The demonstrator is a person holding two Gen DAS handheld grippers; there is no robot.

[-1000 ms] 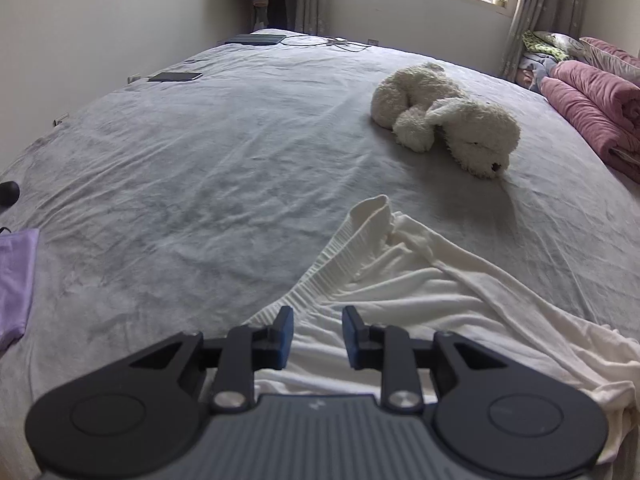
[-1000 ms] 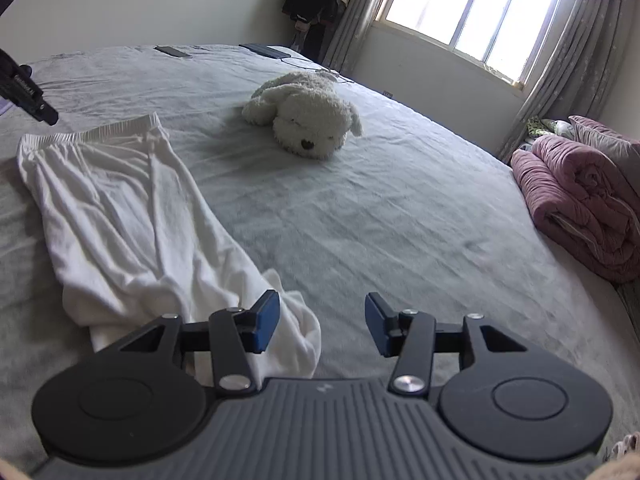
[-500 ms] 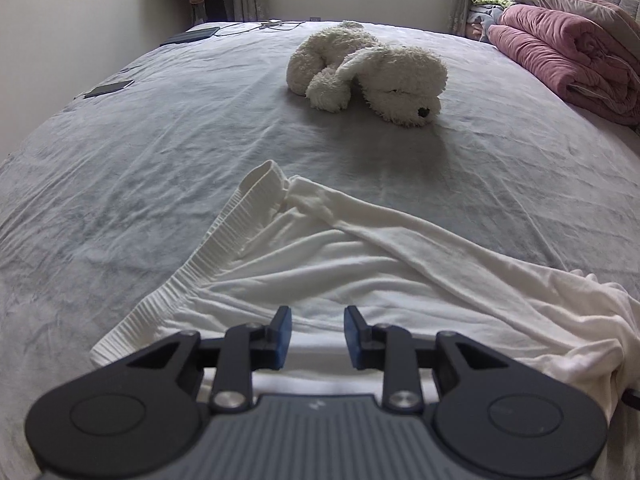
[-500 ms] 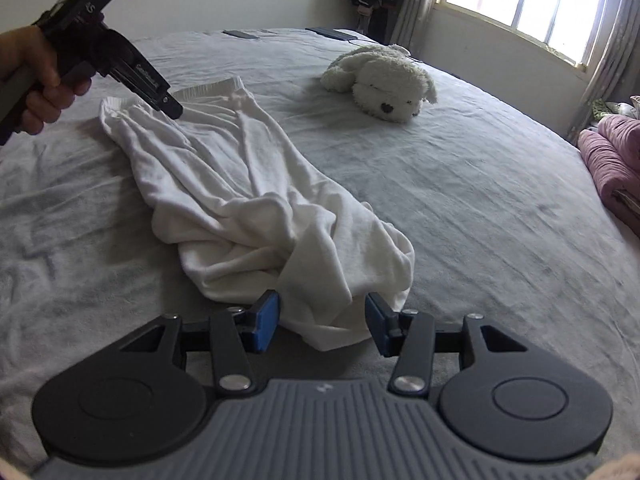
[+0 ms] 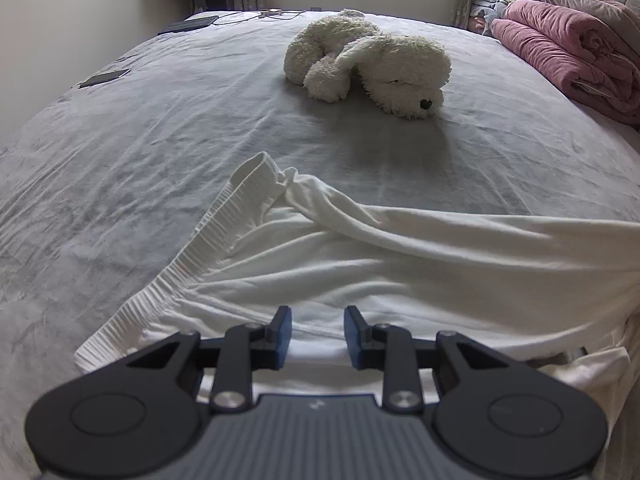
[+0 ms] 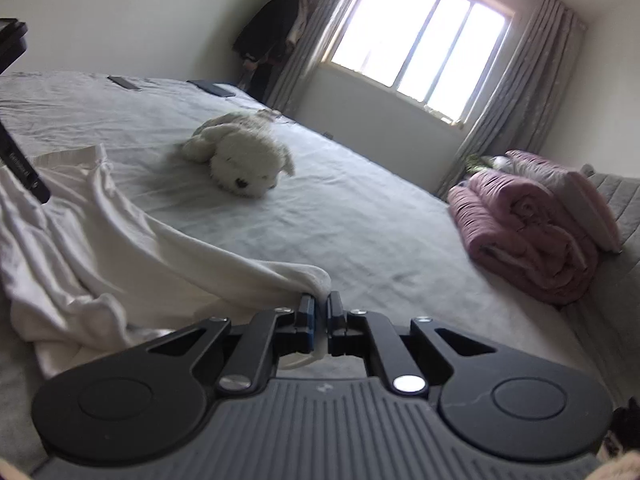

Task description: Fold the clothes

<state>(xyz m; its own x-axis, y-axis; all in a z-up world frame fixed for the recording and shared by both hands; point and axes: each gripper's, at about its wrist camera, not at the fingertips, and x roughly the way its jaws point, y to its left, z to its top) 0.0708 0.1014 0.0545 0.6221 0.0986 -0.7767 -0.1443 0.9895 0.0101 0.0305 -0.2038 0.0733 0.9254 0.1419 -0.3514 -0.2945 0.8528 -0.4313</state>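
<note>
Seen from L wrist cam: L gripper (image 5: 316,334) hovered low over near part of white garment (image 5: 400,264), jaws parted w/ a moderate gap, blue pads bare, nothing between them. Garment lay spread on grey bed (image 5: 160,152), ribbed waistband (image 5: 192,256) running along its left edge from near-left up to a bunched far corner; cloth ran off to the right in long folds, right part raised off the sheet. Plush dog (image 5: 368,64) lay farther back, centre, well apart from garment. Rolled pink quilt (image 5: 568,52) at far right edge. Dark flat device (image 5: 105,78) at far left, another dark flat item (image 5: 188,24) near far corner w/ a cable beside it. Seen from R wrist cam (tilted, slightly blurred): R gripper (image 6: 319,318) had jaws nearly closed, pinching a corner of garment (image 6: 120,248), cloth drawn up from bed into a taut ridge toward the pads; rest of fabric slumped in wrinkles at left. Tip of L gripper (image 6: 24,172) visible at left edge, over waistband end. Dog (image 6: 240,156) lay beyond garment, quilt (image 6: 532,228) at right, window (image 6: 416,44) w/ grey curtains (image 6: 516,92) at far wall, dark clothes (image 6: 272,36) hung left of it.
</note>
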